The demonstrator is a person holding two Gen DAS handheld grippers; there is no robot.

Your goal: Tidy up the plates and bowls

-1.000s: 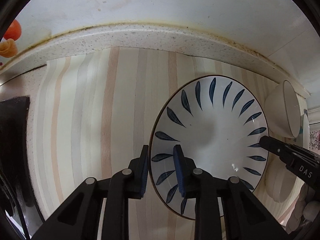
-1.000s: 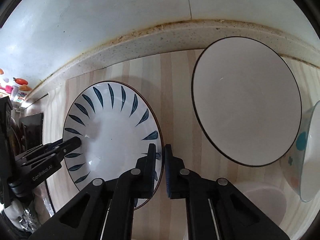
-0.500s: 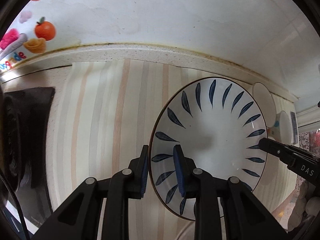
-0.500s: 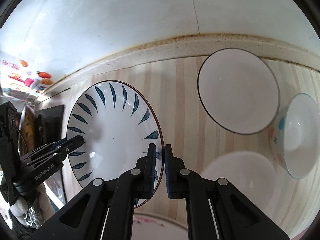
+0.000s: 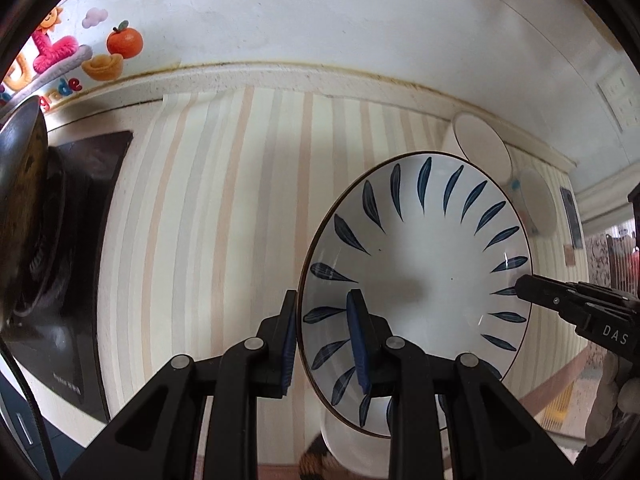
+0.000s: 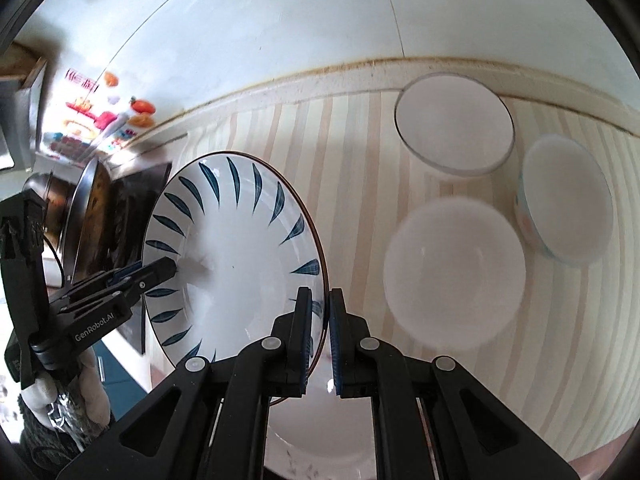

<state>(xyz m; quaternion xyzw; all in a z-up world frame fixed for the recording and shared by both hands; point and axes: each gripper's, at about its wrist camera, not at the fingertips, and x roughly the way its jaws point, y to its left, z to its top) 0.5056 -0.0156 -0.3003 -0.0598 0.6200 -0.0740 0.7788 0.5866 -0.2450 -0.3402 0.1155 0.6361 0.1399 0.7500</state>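
A white plate with blue leaf marks (image 5: 420, 264) (image 6: 232, 256) hangs above the striped counter mat, carried by both grippers. My left gripper (image 5: 322, 300) is shut on its left rim, one pad under the rim and one inside the plate. My right gripper (image 6: 320, 294) is shut on the opposite rim. Each gripper shows in the other's view: the right gripper (image 5: 524, 288) and the left gripper (image 6: 168, 268). Below on the mat stand a dark-rimmed white bowl (image 6: 454, 128), a plain white bowl (image 6: 454, 276) and a blue-patterned bowl (image 6: 564, 208). A white dish (image 6: 320, 440) lies under the plate.
A black stove top (image 5: 80, 240) with a metal pan (image 5: 20, 184) stands left of the striped mat (image 5: 220, 220). The speckled counter ledge (image 5: 280, 76) and a white wall with fruit stickers (image 5: 124, 40) close off the back. A gloved hand (image 6: 88, 372) holds the left gripper.
Both grippers have risen with the plate held between them. The counter looks farther away, and more bowls, the stove and the wall stickers have come into view.
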